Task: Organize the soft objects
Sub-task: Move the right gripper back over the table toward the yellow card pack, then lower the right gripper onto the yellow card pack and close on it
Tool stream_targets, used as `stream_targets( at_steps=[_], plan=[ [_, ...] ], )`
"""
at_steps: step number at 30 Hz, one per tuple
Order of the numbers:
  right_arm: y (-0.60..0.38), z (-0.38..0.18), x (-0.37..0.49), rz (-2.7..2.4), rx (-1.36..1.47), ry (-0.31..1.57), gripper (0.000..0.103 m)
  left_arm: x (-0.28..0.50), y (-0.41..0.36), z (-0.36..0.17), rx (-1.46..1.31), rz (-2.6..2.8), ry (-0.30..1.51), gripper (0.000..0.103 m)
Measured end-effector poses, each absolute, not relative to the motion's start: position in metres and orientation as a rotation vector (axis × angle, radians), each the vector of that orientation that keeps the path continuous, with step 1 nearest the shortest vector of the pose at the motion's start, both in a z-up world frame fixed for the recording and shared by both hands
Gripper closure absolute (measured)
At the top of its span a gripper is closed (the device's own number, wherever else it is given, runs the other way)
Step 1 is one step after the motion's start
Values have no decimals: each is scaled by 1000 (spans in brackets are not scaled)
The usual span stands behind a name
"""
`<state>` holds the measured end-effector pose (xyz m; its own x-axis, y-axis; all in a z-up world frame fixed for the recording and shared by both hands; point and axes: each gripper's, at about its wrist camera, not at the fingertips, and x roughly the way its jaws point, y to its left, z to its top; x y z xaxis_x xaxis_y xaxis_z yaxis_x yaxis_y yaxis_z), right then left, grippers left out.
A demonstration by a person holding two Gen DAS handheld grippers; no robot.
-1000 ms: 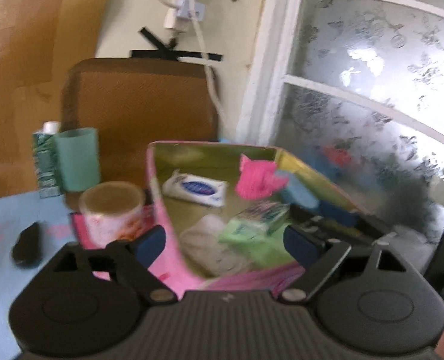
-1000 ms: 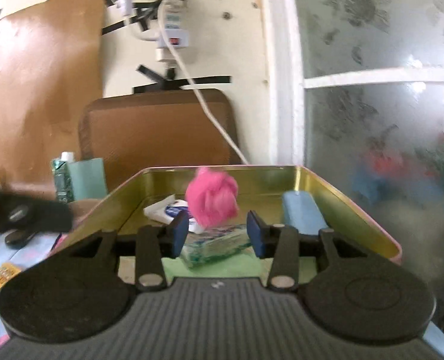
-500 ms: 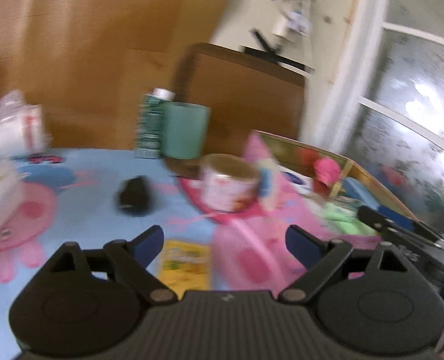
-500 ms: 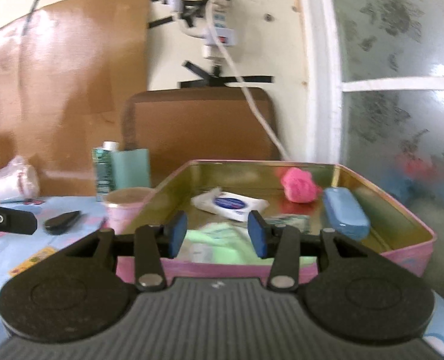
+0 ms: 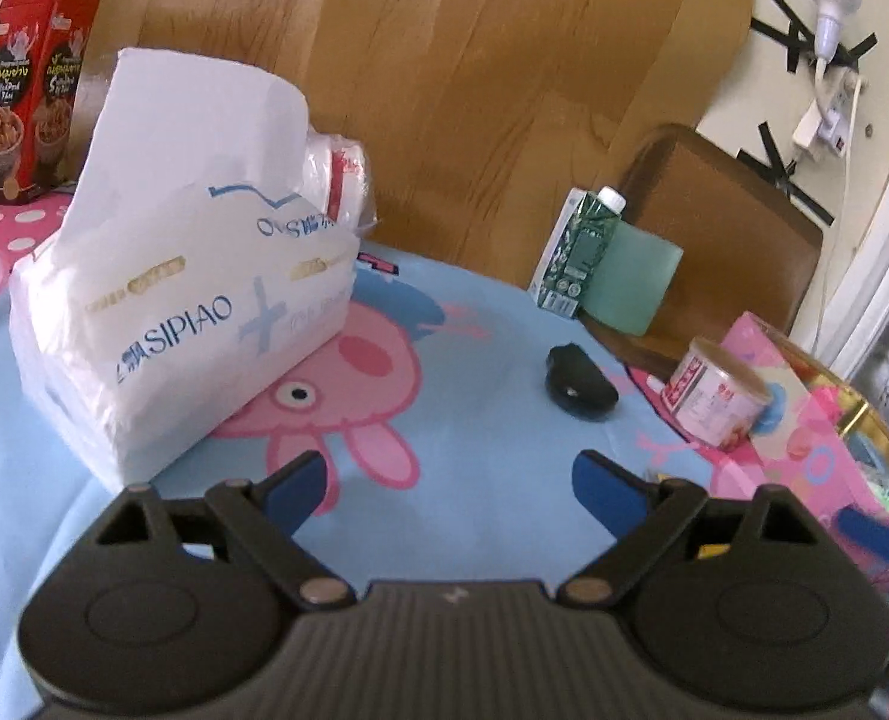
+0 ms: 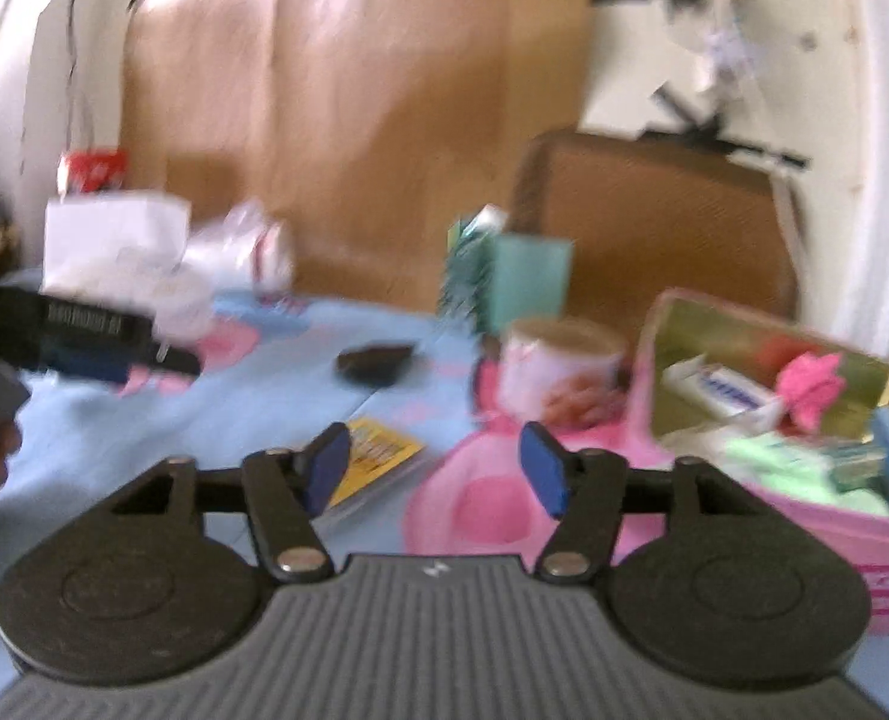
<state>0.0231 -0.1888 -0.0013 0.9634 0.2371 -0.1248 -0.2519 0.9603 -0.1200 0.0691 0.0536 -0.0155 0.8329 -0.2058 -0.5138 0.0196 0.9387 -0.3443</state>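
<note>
We see a table w/ blue-pink cartoon cloth (image 5: 474,360). On it: white tissue pack (image 5: 186,312), red snack boxes (image 5: 24,96), black clip (image 5: 579,384), green carton (image 5: 576,252), pink tub (image 5: 717,399), yellow packet (image 6: 375,456), pink tin box (image 6: 804,510).

left: you swung off the tin (image 5: 852,414) toward the tissue pack (image 5: 192,300) | right: pompom (image 6: 810,381) dropped in tin, your hand-held gripper (image 6: 435,468) opening, empty

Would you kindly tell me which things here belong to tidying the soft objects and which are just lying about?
Job: pink tin, pink fluffy ball, green cloth, tissue pack.

Lying about: black clip, drink carton, red snack boxes, round pink tub, yellow packet.
</note>
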Motion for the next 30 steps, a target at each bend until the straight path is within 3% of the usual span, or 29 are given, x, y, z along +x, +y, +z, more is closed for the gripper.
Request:
stream_targets(
  at_steps=[4, 8, 10, 13, 16, 30],
  plan=[
    [-178, -1, 49, 286, -73, 228, 14, 65, 50, -16, -319, -141, 566, 11],
    [-165, -4, 71, 313, -32, 324, 13, 65, 48, -16, -318, -152, 558, 10],
    [-153, -7, 75, 333, -55, 347, 14, 65, 50, -17, -328, -157, 562, 10],
    [-138, -8, 68, 350, -142, 311, 29, 66, 51, -17, -341, -161, 565, 10],
    [-139, -10, 60, 376, -152, 297, 33, 65, 51, -17, -341, -162, 566, 10],
    [-167, -31, -6, 533, -274, 231, 35, 66, 39, -17, -283, -184, 606, 10]
  ],
)
